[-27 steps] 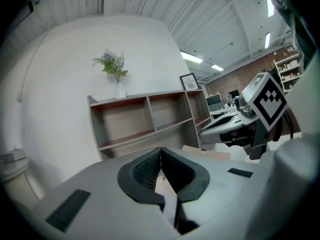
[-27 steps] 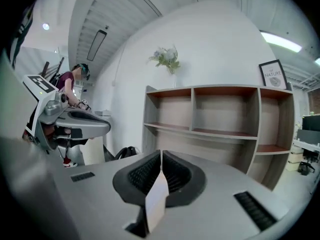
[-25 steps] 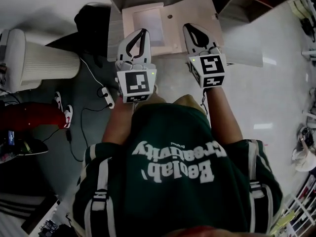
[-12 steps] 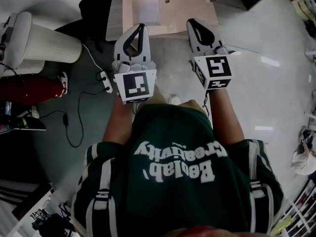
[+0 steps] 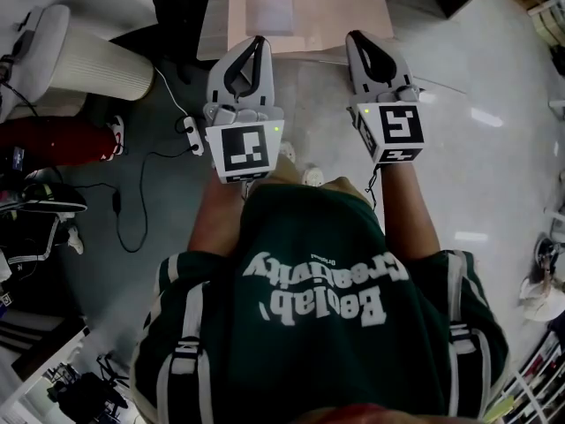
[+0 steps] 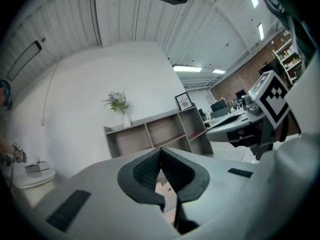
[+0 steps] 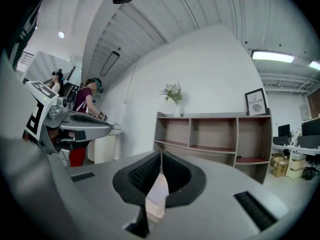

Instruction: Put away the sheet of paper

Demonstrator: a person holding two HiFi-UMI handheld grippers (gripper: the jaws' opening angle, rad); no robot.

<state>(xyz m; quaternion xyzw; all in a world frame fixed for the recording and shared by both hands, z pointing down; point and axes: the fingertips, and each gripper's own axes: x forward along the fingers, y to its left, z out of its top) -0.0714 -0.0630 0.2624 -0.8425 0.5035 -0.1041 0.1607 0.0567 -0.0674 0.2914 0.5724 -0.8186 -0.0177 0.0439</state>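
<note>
The left claw (image 5: 257, 42) and the right claw (image 5: 358, 36) are held over the floor, each with its tips pressed together and nothing gripped. The sheet (image 5: 269, 7) is seen just ahead, lying in what may be an open drawer (image 5: 237, 16).

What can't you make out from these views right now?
Head view: the pale table is cut by the top edge; the white rectangle on it is too small to call paper.
Left gripper view: the shut left gripper blocks all but a sliver of table.
Right gripper view: the shut right gripper shows only a pinkish sliver; unidentifiable.
</note>
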